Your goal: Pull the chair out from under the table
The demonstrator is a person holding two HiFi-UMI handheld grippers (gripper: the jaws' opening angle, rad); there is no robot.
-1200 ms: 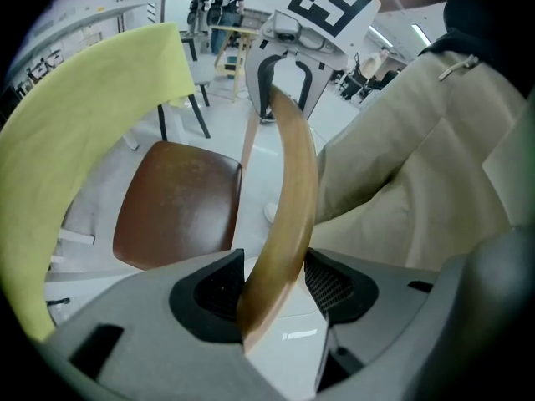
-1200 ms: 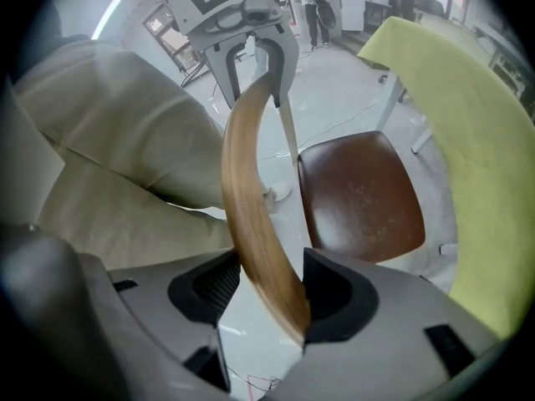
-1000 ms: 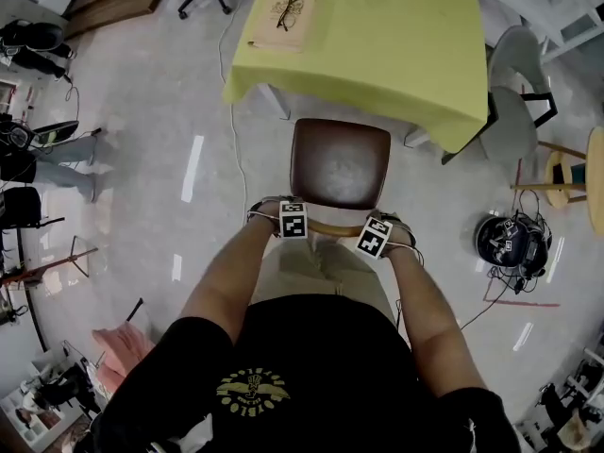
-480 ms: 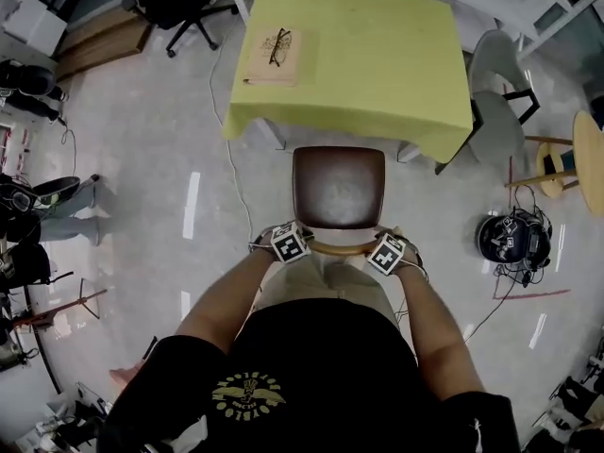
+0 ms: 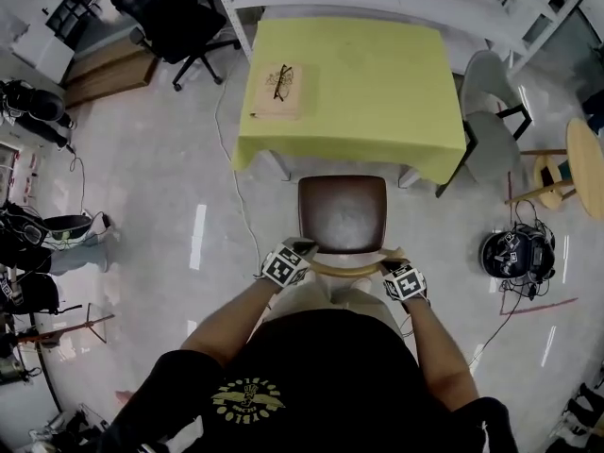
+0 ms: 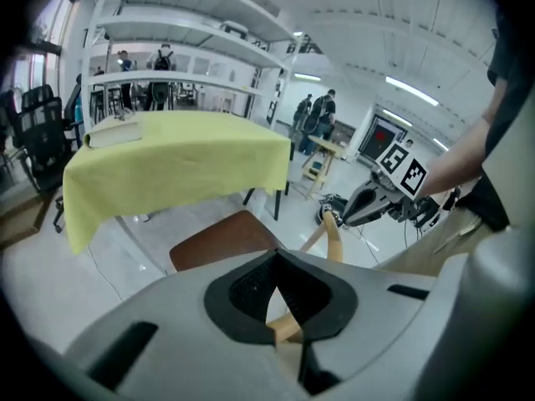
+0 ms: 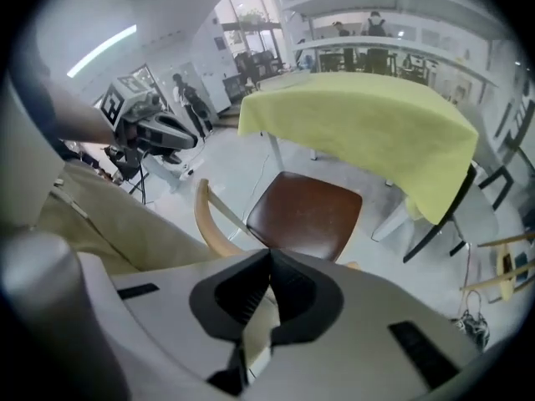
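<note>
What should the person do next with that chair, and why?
Probably pull the chair straight back, away from the table. The left gripper and right gripper have just closed their fingers on the wooden backrest, and the chair sits right beside the table's edge.

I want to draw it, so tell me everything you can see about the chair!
The chair has a shiny dark brown seat, squarish with rounded corners, and a curved back rail of pale wood. It stands upright on the grey floor, seat facing the yellow-covered table and clear of its edge. The left gripper and right gripper have just closed their jaws on the rail's two ends.
</note>
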